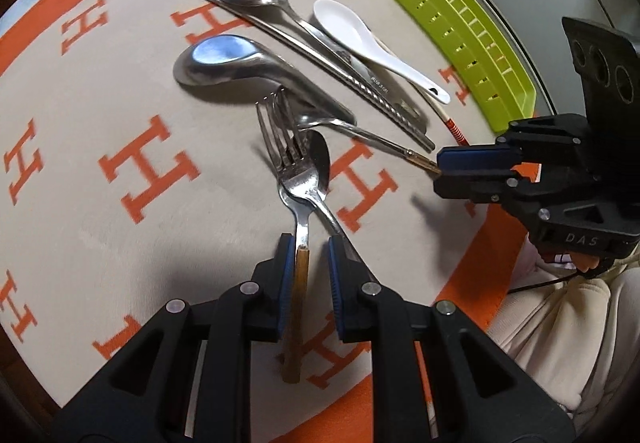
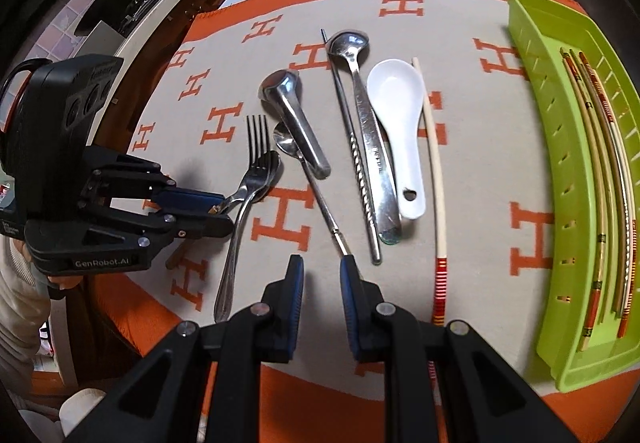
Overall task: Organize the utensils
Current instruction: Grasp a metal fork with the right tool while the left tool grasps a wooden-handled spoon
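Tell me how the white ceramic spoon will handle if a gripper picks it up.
The white spoon looks glazed, so probably slippery between pads. Likely rigid and chip-prone if dropped. Its handle overlaps the steel spoon, which may shift.

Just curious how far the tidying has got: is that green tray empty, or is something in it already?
Not empty. The green tray already holds several chopsticks lying lengthwise; no spoons or forks show in it.

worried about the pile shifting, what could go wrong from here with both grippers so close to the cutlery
1. The left gripper straddles the fork handle, and the fork lies across a spoon; lifting may drag that spoon.
2. The right gripper sits at the thin spoon handle, whose bowl is tucked under the big steel spoon; pulling could shift it.
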`<state>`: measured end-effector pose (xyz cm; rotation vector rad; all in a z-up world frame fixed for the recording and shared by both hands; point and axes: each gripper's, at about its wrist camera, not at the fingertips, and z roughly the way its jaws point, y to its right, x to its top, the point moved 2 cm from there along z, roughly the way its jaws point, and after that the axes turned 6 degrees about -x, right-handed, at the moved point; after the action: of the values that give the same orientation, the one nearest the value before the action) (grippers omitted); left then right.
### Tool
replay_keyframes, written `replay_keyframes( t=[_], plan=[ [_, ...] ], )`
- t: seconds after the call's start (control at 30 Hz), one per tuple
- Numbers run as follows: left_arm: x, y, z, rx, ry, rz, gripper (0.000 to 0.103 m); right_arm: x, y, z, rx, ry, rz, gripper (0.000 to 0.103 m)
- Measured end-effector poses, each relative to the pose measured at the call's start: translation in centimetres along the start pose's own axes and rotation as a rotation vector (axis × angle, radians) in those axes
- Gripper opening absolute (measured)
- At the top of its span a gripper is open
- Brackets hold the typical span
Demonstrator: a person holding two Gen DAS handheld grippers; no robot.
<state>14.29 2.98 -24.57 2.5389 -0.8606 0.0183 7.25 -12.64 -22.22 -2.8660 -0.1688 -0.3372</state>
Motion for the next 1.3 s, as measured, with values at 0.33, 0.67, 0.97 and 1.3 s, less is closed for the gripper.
replay_keyframes(
  t=[0.33, 0.67, 0.97, 1.3],
  plan=[
    [-2.2, 0.9, -0.4, 0.148, 0.142, -0.171, 0.004, 0.6, -1.5, 0.9, 0.073, -0.020, -0.011, 0.018],
    [-7.3, -0.2, -1.4, 0.209, 0.283, -0.370, 0.004, 2.0, -6.2, 3.5, 0.220, -0.095, -0.048, 0.018],
    [-9.6, -0.2, -2.4, 0.271, 0.315, -0.407, 0.004, 2.4, -9.0, 4.8, 0.171, -0.123, -0.149, 0.018],
    [-11.5, -1.3, -3.1, 0.228, 0.344, -0.420, 0.004, 2.2, -12.1, 5.4, 0.147, -0.150, -0.314, 0.018]
  ],
)
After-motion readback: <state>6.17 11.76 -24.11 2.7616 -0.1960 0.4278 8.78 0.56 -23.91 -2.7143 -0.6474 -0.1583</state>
